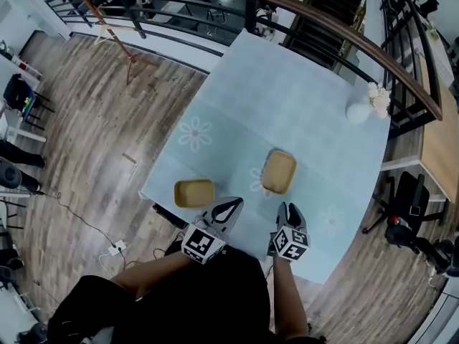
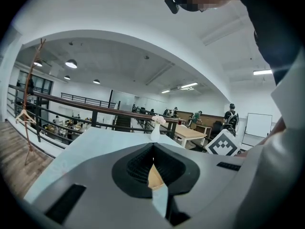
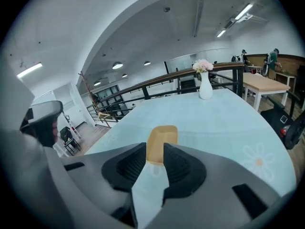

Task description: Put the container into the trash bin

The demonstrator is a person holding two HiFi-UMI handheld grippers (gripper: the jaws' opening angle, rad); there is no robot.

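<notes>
Desk [image 1: 287,92]: draped in pale blue cloth with daisy prints; set on plank floor [image 1: 93,142], close to dark railing [image 1: 172,9].
Middle container [image 1: 279,172]: tan, shallow, rectangular; flat on the desk toward the person's side, just ahead of the right tool [image 1: 287,210].
Edge container [image 1: 194,193]: same tan kind; flat on the desk at its left border, just beside the left tool [image 1: 235,203].
Vase [image 1: 356,112]: white, upright, holding pale flowers; at the desk's far right corner, well apart from both containers.
Left tool, left gripper view [image 2: 153,147]: closed tip to tip, gripping nothing; held low over the near part of the desk and aimed toward the vase [image 2: 155,132], with a tan sliver of a container showing through the opening behind the tips.
Right tool, right gripper view [image 3: 155,152]: parted to a moderate gap, gripping nothing; hanging short of the middle container [image 3: 162,138], seen beyond the tips and not between them.
Marker cubes [image 1: 202,244]: one behind each tool, patterned faces turned up toward the head view.
Person: bare forearms and dark clothing at the bottom of the head view.
</notes>
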